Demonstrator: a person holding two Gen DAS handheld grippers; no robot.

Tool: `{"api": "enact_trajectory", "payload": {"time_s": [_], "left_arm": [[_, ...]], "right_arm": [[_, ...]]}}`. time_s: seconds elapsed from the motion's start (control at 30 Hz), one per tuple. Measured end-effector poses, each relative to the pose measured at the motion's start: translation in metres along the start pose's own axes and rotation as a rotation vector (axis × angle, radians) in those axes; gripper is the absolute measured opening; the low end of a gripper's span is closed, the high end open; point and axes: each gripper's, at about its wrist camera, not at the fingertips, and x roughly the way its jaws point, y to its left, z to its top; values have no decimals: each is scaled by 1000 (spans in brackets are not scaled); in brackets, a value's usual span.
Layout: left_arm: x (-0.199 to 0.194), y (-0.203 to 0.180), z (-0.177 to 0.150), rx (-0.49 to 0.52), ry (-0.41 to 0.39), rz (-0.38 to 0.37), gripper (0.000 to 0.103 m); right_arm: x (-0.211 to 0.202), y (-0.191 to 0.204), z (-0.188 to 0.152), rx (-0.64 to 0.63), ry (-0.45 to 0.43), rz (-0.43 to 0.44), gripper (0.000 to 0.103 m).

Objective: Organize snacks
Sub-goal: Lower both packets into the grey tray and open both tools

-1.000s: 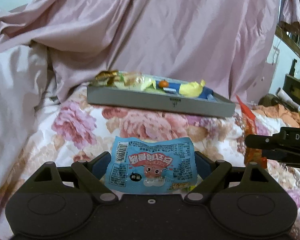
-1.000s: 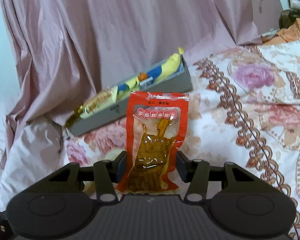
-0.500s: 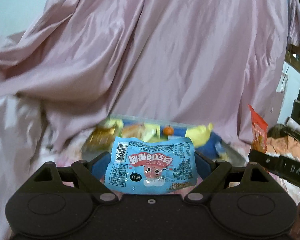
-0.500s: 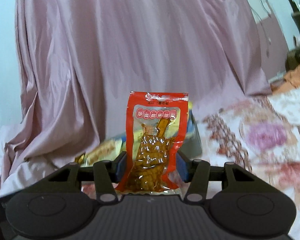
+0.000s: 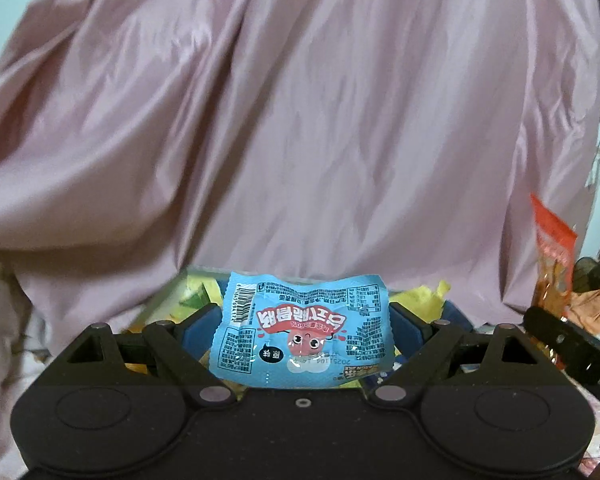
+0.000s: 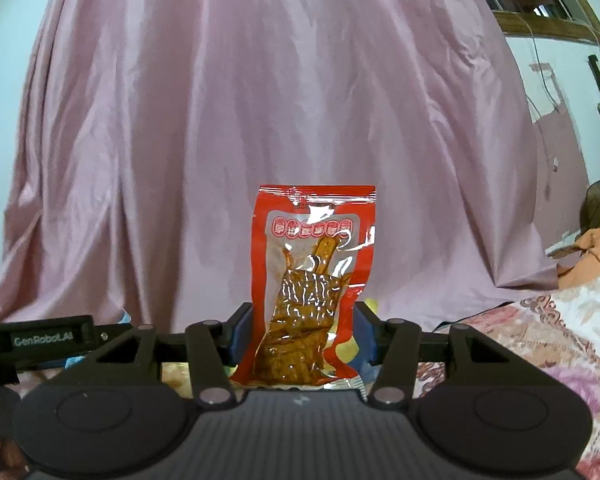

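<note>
My left gripper (image 5: 305, 326) is shut on a crumpled blue snack packet (image 5: 300, 326), held flat across its width between the blue pads. Just behind and below it lies the grey tray, mostly hidden, with yellow wrappers (image 5: 420, 300) and other snacks showing. My right gripper (image 6: 304, 338) is shut on a red pouch with brown strips (image 6: 312, 280), which stands upright between its pads. The same red pouch (image 5: 554, 256) and the right gripper's black body show at the right edge of the left wrist view. The left gripper's black bar (image 6: 40, 338) crosses the right wrist view at the lower left.
A draped pink sheet (image 5: 300, 120) fills the background close ahead in both views. The floral bedspread (image 6: 540, 340) shows at the lower right, with an orange cloth (image 6: 596, 244) beyond it. A wooden window frame (image 6: 540, 4) sits at the upper right.
Both grippers have advanced toward the tray and pink sheet, each keeping its packet. The tray has dropped low in both views and is now largely hidden behind the packets and fingers.
</note>
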Motion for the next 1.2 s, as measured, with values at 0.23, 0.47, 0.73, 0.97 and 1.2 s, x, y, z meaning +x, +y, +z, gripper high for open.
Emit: {"api": "enact_trajectory", "payload": {"time_s": [0.23, 0.47, 0.73, 0.97, 1.2], "left_arm": [[32, 0, -12, -46, 100, -4, 89], [45, 2, -27, -48, 171, 32, 89], [54, 8, -39, -81, 210, 24, 90], [45, 15, -32, -174, 195, -41, 102], [18, 6, -16, -188, 145, -82, 102]], "right_arm": [[27, 6, -6, -41, -6, -40, 57], [50, 15, -17, -82, 61, -38, 58], [61, 17, -24, -87, 122, -43, 58], [67, 15, -28, -89, 160, -53, 67], [57, 18, -20, -100, 125, -62, 85]]}}
